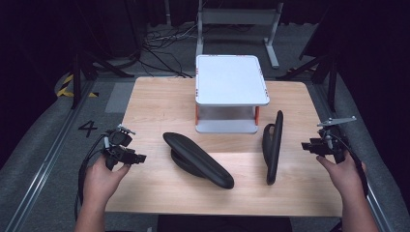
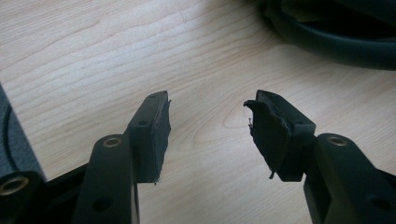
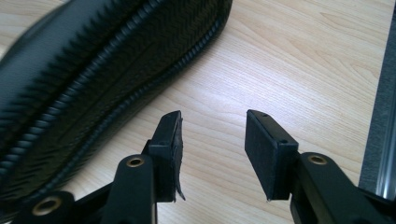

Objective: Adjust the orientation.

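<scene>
Two black shoes lie on the wooden table [image 1: 154,101]. The left shoe [image 1: 198,160] lies slanted near the middle. The right shoe [image 1: 273,145] stands on its edge, sole towards the right. At the table's left edge my left gripper [image 1: 140,157] points right at the left shoe from a short way off. In the left gripper view the left gripper [image 2: 208,100] is open over bare wood, with the shoe [image 2: 336,42] ahead at the top right. My right gripper [image 1: 305,145] points left, just right of the standing shoe. The right gripper [image 3: 212,116] is open and holds nothing, beside the ribbed sole [image 3: 93,70].
A white two-level rack [image 1: 231,79] with orange posts stands at the back middle of the table. Grey floor with metal rails runs along both sides of the table, and cables lie behind it.
</scene>
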Available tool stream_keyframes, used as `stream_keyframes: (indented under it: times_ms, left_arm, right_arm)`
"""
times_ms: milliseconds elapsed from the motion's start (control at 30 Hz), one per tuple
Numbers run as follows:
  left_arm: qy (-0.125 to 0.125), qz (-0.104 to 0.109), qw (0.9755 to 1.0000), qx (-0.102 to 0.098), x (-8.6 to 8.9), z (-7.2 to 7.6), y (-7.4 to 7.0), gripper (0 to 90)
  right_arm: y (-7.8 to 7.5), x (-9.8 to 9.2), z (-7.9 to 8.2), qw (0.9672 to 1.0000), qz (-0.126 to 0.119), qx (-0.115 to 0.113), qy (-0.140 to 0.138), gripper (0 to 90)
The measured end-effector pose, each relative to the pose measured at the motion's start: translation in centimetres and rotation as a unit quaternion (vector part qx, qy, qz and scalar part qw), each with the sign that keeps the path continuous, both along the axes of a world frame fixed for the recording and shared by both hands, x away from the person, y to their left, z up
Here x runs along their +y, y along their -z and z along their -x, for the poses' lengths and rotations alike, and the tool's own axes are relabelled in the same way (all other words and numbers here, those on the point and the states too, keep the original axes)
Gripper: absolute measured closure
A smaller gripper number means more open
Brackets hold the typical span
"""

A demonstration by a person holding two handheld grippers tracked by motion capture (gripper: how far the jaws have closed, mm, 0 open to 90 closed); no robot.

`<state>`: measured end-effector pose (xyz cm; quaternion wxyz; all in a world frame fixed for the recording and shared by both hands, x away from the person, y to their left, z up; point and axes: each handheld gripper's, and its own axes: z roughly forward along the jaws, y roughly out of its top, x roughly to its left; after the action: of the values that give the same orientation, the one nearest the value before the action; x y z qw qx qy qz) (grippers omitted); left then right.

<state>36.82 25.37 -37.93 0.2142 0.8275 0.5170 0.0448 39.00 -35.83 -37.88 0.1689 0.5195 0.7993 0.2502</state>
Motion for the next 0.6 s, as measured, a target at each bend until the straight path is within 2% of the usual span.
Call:
stream_keyframes:
  times_ms: [67, 233, 400, 600]
  left_arm:
    - [-0.001, -0.001, 1.0, -0.002, 0.0, 0.0, -0.2, 46.1]
    - [-0.003, 0.016, 0.9998, -0.01, 0.1, -0.3, -0.5, 44.7]
    - [0.001, 0.022, 0.9997, -0.013, 0.0, -0.5, -0.6, 44.0]
    - [0.002, 0.032, 0.9994, -0.011, 0.0, -0.5, -0.4, 42.9]
  right_arm:
    - [-0.1, 0.0, 0.1, 1.0, -0.008, 0.002, 0.004, 56.2]
    - [-0.4, 0.3, 0.5, 1.0, -0.005, 0.003, -0.002, 55.1]
    - [-1.0, 1.0, 0.8, 0.9998, -0.008, -0.002, -0.016, 54.0]
    - [-2.0, 2.8, 1.0, 0.9987, -0.026, -0.005, -0.044, 53.5]
